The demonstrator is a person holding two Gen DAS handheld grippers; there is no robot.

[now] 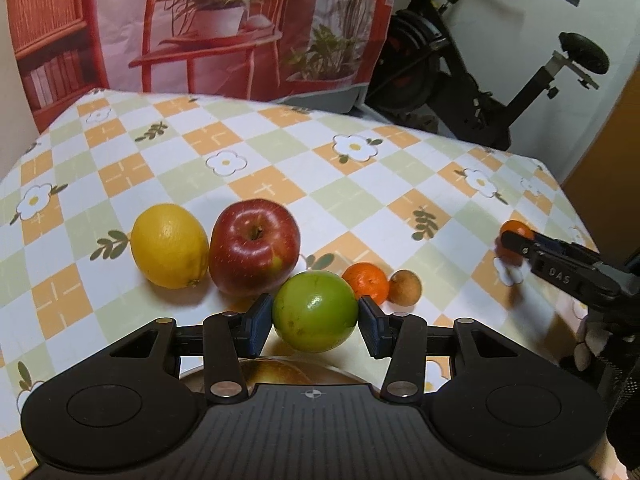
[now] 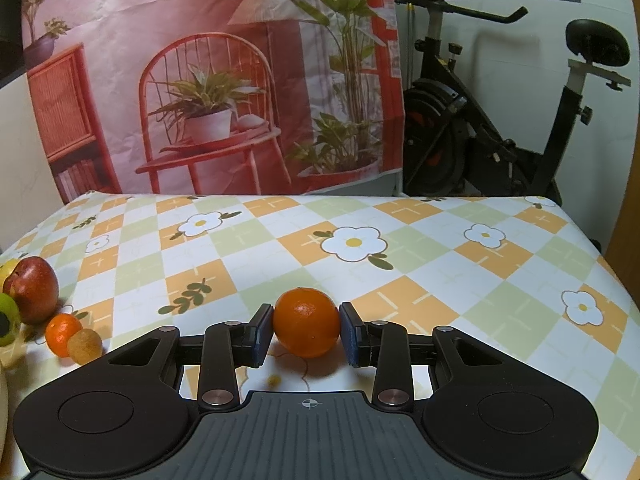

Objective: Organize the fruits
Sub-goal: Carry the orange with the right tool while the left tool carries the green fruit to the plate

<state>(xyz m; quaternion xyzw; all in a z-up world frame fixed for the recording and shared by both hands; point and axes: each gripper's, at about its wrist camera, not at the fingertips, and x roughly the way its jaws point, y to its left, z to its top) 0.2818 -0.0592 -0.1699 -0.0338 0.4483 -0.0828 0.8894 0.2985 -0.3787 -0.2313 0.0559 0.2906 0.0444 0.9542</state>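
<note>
My left gripper point(image 1: 315, 323) is shut on a green round fruit point(image 1: 315, 312), with both blue pads against its sides. Behind it on the table stand a yellow lemon point(image 1: 170, 246), a red apple point(image 1: 254, 246), a small mandarin point(image 1: 366, 280) and a little brown fruit point(image 1: 405, 287), lined up left to right. My right gripper point(image 2: 307, 330) is shut on an orange mandarin point(image 2: 307, 322) low over the checked tablecloth point(image 2: 400, 264). The left wrist view shows that gripper point(image 1: 516, 240) far right. The apple point(image 2: 34, 294), small mandarin point(image 2: 63, 334) and brown fruit point(image 2: 84, 345) sit at the left edge.
A yellowish dish point(image 1: 280, 372) shows under my left gripper, mostly hidden. A printed backdrop point(image 2: 208, 92) hangs behind the table and an exercise bike point(image 2: 500, 136) stands at the back right. The table's right edge point(image 1: 576, 208) runs close to the right gripper.
</note>
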